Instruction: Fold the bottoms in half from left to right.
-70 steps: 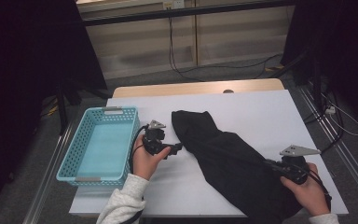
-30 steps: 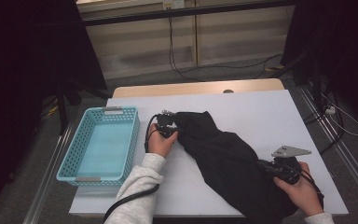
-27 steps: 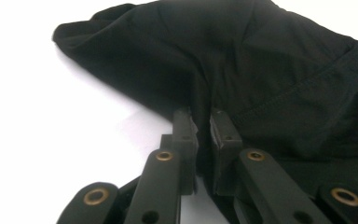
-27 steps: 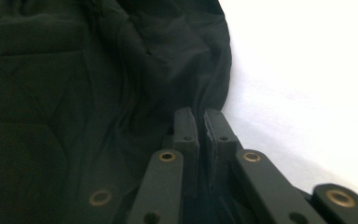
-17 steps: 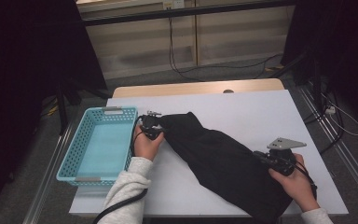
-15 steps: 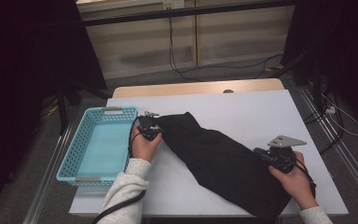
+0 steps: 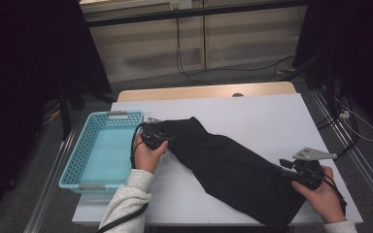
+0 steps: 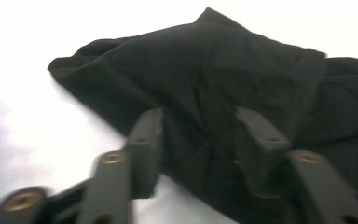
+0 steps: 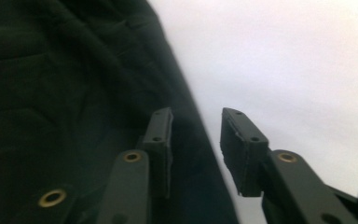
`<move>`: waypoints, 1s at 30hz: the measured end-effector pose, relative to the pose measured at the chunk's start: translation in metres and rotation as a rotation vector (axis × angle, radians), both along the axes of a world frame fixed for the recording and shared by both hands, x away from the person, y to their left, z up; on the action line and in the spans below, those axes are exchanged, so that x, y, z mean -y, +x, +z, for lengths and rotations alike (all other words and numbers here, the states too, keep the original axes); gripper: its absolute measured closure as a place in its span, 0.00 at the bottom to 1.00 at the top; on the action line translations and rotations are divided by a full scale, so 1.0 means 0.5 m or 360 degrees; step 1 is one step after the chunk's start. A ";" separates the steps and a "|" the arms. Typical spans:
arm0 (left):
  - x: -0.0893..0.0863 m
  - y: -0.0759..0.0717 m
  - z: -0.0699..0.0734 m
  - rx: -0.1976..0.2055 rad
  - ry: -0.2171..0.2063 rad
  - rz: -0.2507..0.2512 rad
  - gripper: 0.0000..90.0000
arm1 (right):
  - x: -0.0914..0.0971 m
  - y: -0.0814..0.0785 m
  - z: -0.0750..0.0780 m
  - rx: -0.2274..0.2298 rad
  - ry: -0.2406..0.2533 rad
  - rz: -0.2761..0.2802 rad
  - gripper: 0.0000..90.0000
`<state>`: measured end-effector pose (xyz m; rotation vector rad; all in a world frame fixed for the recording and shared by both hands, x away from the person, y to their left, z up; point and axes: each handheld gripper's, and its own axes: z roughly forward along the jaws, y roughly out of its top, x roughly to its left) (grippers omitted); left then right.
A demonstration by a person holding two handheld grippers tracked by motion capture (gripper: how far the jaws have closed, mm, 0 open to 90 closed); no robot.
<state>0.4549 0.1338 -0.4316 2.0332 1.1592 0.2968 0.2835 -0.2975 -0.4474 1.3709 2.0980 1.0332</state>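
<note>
High view, cloth: long black fabric garment (image 7: 233, 170) lying slantwise across the white table top (image 7: 272, 121), one end near the turquoise perforated plastic basket (image 7: 102, 150), other end at the near right edge.
High view, left gripper (image 7: 161, 138): at the cloth's upper-left end, just beside the basket's right wall.
High view, right gripper (image 7: 291, 170): at the cloth's lower-right end, close to the table's near edge.
Left gripper view, jaws: just been opening, now parted about halfway; a raised fold of cloth (image 8: 200, 93) between them, pads apparently off it.
Right gripper view, jaws: just been opening, a modest gap; cloth's long edge (image 9: 74, 93) running under the left jaw, bare table under the right; nothing pinched.
Step in hand: probably release after stretching the cloth straight, ahead of a fold.
Next move: likely a fresh grip on an edge or corner, both ends handled together.
Edges: little margin at the near right corner; risk of cloth slipping off.
Open room: wide bare table beyond the cloth, towards the far side and right.
</note>
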 end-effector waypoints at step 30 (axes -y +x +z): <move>0.022 -0.045 -0.008 0.0013 -0.0007 -0.0141 0.27 | 0.071 -0.048 0.004 -0.0043 -0.0035 -0.0109 0.76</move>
